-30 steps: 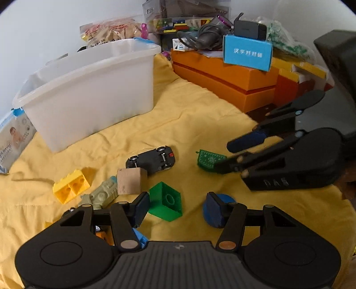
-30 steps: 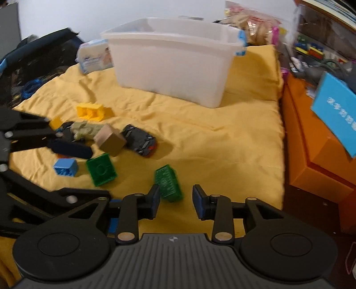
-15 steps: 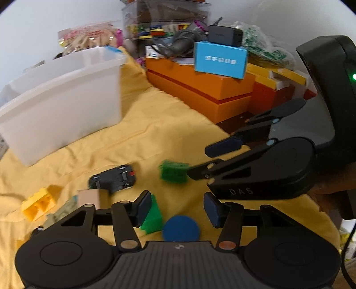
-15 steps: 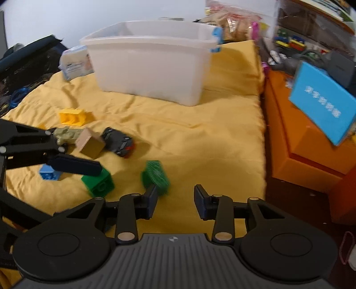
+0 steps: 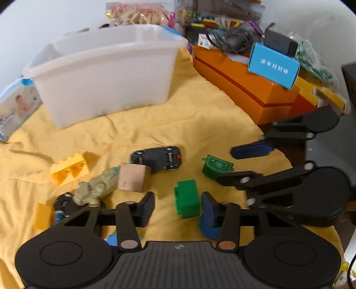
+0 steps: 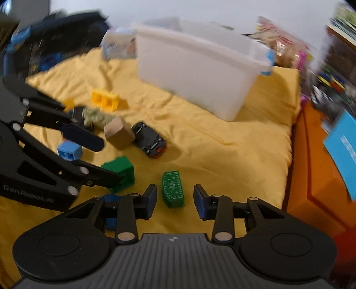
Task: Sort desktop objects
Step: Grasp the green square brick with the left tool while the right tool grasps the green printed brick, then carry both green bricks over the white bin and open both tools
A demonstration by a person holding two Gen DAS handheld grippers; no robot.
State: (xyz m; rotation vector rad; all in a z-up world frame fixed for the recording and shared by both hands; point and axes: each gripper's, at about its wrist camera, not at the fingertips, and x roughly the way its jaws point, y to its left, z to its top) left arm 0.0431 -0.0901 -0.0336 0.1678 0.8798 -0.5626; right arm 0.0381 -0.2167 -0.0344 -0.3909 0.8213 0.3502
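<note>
A home playroom: yellow cloth (image 5: 200, 115), scattered toy bricks (image 5: 69, 167), white bin (image 5: 106, 73).

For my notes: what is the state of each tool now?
Left tool: closing, green plastic brick between, not gripped.
Right tool: open around green patterned block.

A plain white wall (image 5: 55, 20) stands behind; a wrinkled yellow cloth (image 5: 200, 120) covers the surface; stacked orange boxes (image 5: 244, 89) sit along its edge, cluttered on top; light is soft and even.
</note>
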